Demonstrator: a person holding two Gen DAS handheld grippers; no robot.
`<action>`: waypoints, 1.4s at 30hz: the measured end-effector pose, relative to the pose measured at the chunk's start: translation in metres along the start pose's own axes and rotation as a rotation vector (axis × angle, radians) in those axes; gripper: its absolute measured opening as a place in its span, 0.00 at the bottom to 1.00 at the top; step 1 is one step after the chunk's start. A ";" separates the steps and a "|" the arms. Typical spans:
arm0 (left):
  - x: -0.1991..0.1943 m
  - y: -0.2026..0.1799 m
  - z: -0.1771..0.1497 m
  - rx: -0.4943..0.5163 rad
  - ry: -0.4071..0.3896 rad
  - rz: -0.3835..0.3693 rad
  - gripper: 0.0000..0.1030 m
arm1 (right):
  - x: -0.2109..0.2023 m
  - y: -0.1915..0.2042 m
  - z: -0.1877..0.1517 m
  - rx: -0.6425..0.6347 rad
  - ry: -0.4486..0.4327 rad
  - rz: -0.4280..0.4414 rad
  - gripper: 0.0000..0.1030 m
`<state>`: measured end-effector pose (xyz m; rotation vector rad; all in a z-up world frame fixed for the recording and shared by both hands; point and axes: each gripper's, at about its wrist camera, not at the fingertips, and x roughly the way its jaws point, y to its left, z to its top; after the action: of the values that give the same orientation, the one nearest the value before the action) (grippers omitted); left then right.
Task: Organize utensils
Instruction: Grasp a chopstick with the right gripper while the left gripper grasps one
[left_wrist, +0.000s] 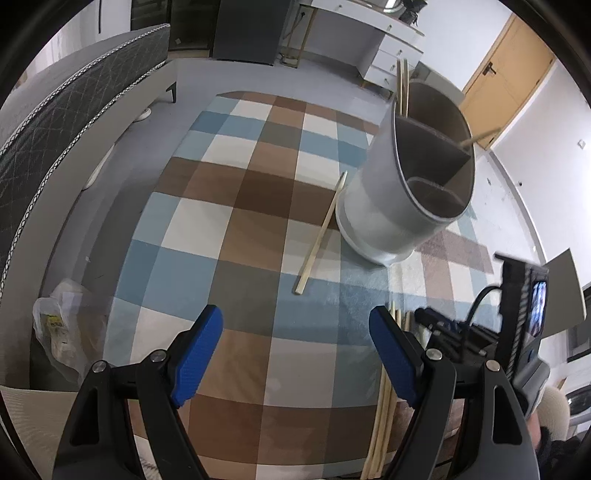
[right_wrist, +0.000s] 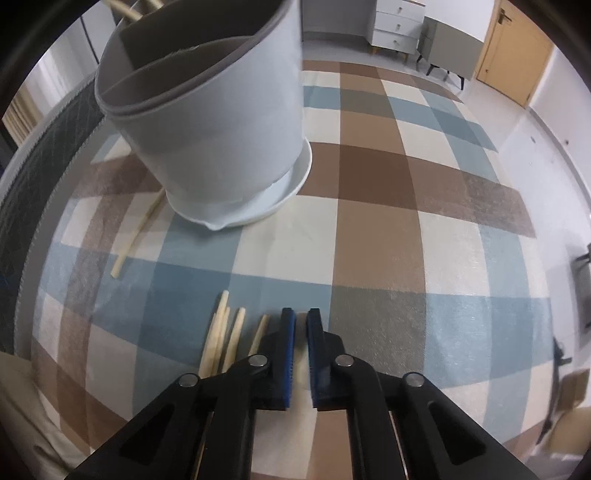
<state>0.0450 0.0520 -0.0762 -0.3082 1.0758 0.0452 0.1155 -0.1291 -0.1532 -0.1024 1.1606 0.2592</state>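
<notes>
While right gripper (right_wrist: 301, 321) jaws sit nearly closed, something pale between pads, likely chopstick, loose chopsticks (right_wrist: 221, 339) lie just left on checked cloth (right_wrist: 369, 229). Left gripper (left_wrist: 295, 332) jaws wide, empty. Step: pickup. Next: lift, carry to divided holder (right_wrist: 221, 122).

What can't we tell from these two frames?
- Right hand-held gripper: pads nearly together; its own fingers hide whether a chopstick is pinched.
- Holder: compartment bottoms hidden by its walls in both views.
- Loose chopsticks: near ends covered by the gripper body; count unclear.
- Single chopstick: far end behind the holder.
</notes>
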 end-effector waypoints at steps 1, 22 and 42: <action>0.001 -0.002 -0.002 0.009 0.003 0.006 0.76 | -0.001 -0.004 0.000 0.022 -0.004 0.015 0.05; 0.050 -0.074 -0.063 0.357 0.181 0.061 0.76 | -0.028 -0.127 -0.023 0.648 -0.115 0.463 0.05; 0.066 -0.065 -0.058 0.309 0.233 0.130 0.76 | -0.075 -0.138 -0.017 0.645 -0.359 0.464 0.05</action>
<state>0.0393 -0.0329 -0.1444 0.0373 1.3128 -0.0413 0.1075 -0.2773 -0.0991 0.7600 0.8492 0.2847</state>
